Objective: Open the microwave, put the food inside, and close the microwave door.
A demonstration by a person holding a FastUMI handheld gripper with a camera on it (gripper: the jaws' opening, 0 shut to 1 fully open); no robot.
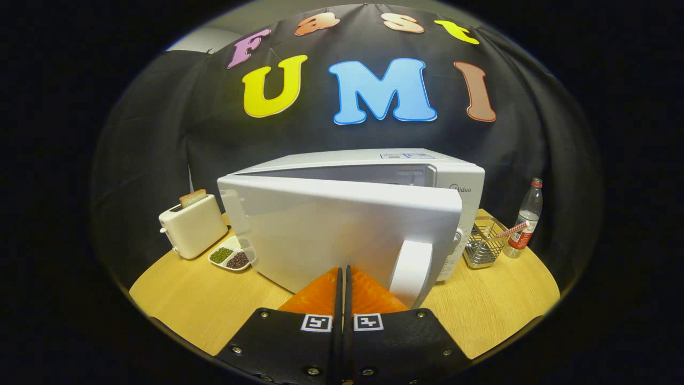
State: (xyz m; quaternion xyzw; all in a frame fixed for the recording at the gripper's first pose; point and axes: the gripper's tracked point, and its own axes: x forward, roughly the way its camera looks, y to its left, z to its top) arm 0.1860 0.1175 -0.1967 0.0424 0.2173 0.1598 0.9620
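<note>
Microwave (374, 214) sits mid-tabletop (497, 315), its door (342, 235) ajar. Left of it stand a toaster (193, 227) and a snack dish (231, 256); right, a wire basket (483, 246) and a bottle (526, 219). Closing looks underway; next, push the door flush. The claw (343, 280) is clenched, empty, tips against the door by its handle (410, 272).

The microwave (454, 182) bears the brand "Midea" on its front.

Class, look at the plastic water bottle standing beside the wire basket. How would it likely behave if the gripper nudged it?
The bottle is tall, narrow and upright, so a high push would probably tip it. It looks partly full, so likely fairly light. Being round, it may roll once down. The gripper, fingers closed together with nothing between them, sits near the microwave door.
</note>
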